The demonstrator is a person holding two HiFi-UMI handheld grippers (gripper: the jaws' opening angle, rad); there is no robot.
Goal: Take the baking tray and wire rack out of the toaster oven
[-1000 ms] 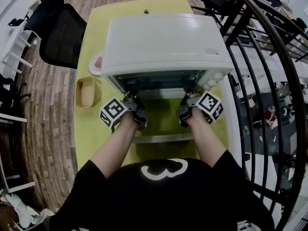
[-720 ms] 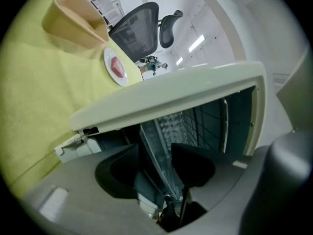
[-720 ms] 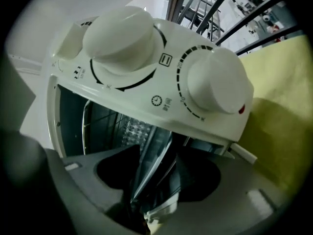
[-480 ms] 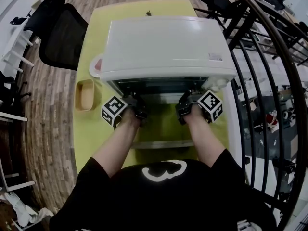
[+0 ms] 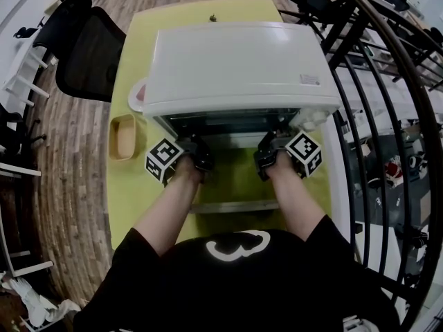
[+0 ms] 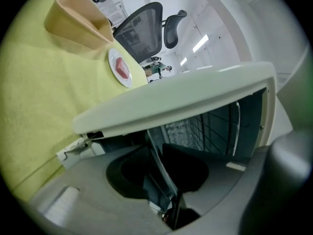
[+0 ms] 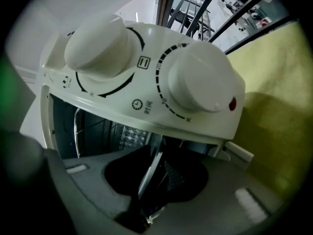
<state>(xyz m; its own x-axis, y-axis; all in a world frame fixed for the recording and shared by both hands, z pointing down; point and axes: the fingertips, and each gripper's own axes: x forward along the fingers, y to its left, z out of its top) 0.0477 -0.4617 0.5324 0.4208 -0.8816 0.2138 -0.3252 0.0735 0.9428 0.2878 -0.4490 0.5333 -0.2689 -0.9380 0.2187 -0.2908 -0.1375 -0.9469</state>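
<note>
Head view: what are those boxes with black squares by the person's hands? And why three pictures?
A person is working, not a robot. Each hand holds a pinching tool: the left gripper and the right gripper. The black-and-white patterned cubes are parts of them. The head view comes from a camera on the person's head, looking down. The other two come from cameras riding on the grippers. On the yellow-green table stands a white toaster oven, door open, beside a small beige tub and a white plate with a red middle. Both grippers' jaws have just been closing, and each now pinches the thin rim of what looks like the grey metal baking tray in the oven.
</note>
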